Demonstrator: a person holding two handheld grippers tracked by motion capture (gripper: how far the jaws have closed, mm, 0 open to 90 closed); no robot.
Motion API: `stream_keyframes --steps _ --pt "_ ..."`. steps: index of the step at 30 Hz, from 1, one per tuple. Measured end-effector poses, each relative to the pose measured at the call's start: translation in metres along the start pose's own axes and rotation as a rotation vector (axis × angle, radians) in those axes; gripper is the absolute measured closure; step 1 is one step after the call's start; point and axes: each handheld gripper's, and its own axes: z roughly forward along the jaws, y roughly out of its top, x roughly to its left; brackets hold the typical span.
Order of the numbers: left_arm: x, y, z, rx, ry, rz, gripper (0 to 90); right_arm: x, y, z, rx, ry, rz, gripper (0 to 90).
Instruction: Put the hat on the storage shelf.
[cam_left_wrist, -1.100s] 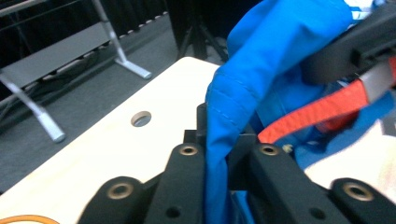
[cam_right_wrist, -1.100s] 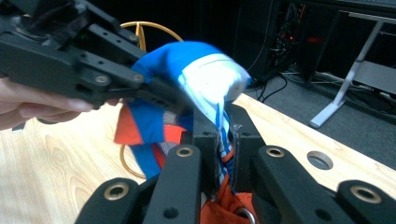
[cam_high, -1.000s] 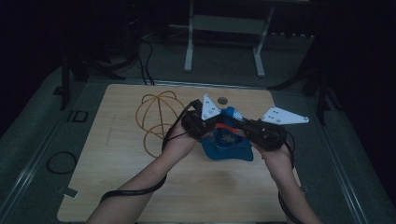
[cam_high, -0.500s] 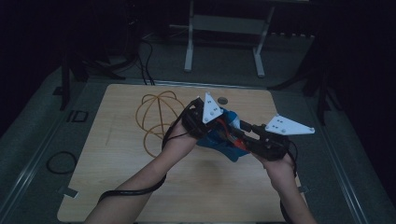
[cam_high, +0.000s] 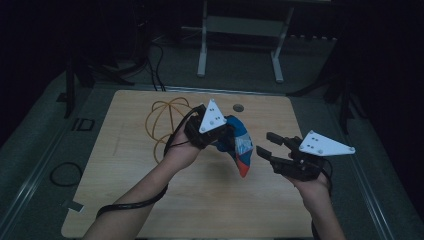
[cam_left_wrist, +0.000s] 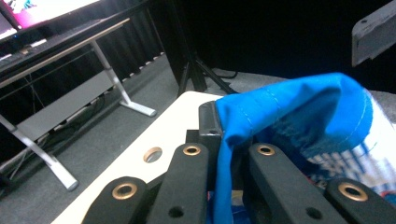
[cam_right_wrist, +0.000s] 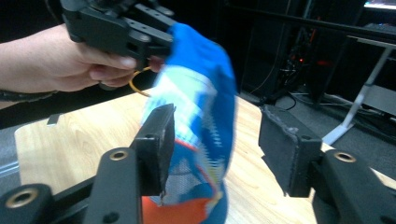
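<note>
Nearest you, your right tongs (cam_high: 267, 145) hang above the right half of the bench (cam_high: 125, 165), the grey three-cornered plate riding on top. Their jaws have just been opening and now stand apart. In the right gripper view the blue sock (cam_right_wrist: 201, 116) hangs between them, close against one pad (cam_right_wrist: 161, 135), while the other pad stands clear of the cloth, so nothing is pinched there. In the high view the jaw tips sit just beside the sock's (cam_high: 240, 147) lower end, which shows red and white.

Farther in, over the middle of the bench, your left tongs (cam_high: 227, 135) are clamped on the sock's blue upper edge and hold it up off the wood. The left gripper view shows the cloth (cam_left_wrist: 299, 112) squeezed between the two black jaws and bulging out to one side. The sock droops from that grip toward the right tongs.

Beyond your left hand (cam_high: 182, 150), a loop of yellow cord (cam_high: 165, 117) lies on the bench toward its far left corner. A small round hole (cam_high: 238, 107) sits near the far edge.
</note>
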Motion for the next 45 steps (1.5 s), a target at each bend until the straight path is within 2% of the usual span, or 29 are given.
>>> stream_keyframes --steps 4,6,8,9,10,11,16,17,20,22,24,27,29,32,33,34,37,41,45 --pt "0.003 -0.004 -0.005 -0.018 -0.046 0.014 89.4 -0.006 -0.008 -0.002 0.007 -0.002 0.004 51.9" --pt "0.004 -0.005 -0.008 -0.050 -0.078 0.019 89.3 -0.006 -0.011 0.000 0.013 0.010 0.003 53.4" --pt "0.005 -0.005 -0.010 -0.076 -0.118 0.032 89.3 -0.005 -0.014 0.003 0.016 0.023 -0.001 53.4" --pt "0.005 -0.005 -0.011 -0.081 -0.132 0.037 89.3 -0.005 -0.015 0.004 0.007 0.034 -0.002 53.4" --pt "0.006 -0.004 -0.012 -0.082 -0.164 0.046 89.2 -0.005 -0.016 0.004 -0.003 0.052 0.003 53.3" --pt "0.006 -0.004 -0.013 -0.084 -0.172 0.054 89.2 -0.005 -0.017 0.005 -0.010 0.066 0.003 52.8" --pt "0.008 -0.006 -0.016 -0.167 -0.273 0.076 89.2 0.006 -0.019 0.011 -0.006 0.099 -0.019 50.8" --pt "0.008 -0.006 -0.017 -0.174 -0.274 0.082 89.2 0.008 -0.020 0.012 -0.004 0.105 -0.023 49.3" --pt "0.008 -0.006 -0.017 -0.217 -0.325 0.088 89.1 0.015 -0.022 0.014 -0.003 0.108 -0.034 47.7" --pt "0.008 -0.006 -0.018 -0.259 -0.380 0.084 89.0 0.018 -0.021 0.014 -0.008 0.108 -0.039 47.6" --pt "0.007 -0.006 -0.019 -0.292 -0.418 0.088 89.1 0.020 -0.020 0.014 -0.013 0.117 -0.037 47.6" --pt "0.005 -0.003 -0.018 -0.323 -0.444 0.079 89.0 0.022 -0.020 0.015 -0.019 0.133 -0.038 51.4" --pt "0.004 -0.001 -0.017 -0.321 -0.447 0.089 89.1 0.024 -0.019 0.015 -0.023 0.147 -0.042 56.0" --pt "0.002 0.000 -0.016 -0.321 -0.459 0.097 89.0 0.024 -0.019 0.014 -0.036 0.148 -0.044 67.0" --pt "0.003 0.000 -0.016 -0.319 -0.471 0.088 89.0 0.024 -0.018 0.013 -0.037 0.148 -0.040 72.0" --pt "0.004 0.000 -0.015 -0.308 -0.472 0.077 89.0 0.023 -0.018 0.013 -0.036 0.152 -0.041 78.4" --pt "0.004 -0.001 -0.013 -0.281 -0.463 0.074 89.0 0.022 -0.017 0.014 -0.026 0.144 -0.045 89.5" --pt "0.008 -0.004 -0.013 -0.263 -0.442 0.072 89.0 0.020 -0.017 0.014 -0.012 0.115 -0.029 90.0" --pt "0.010 -0.006 -0.015 -0.232 -0.423 0.082 89.0 0.016 -0.015 0.011 -0.027 0.070 -0.017 90.0"
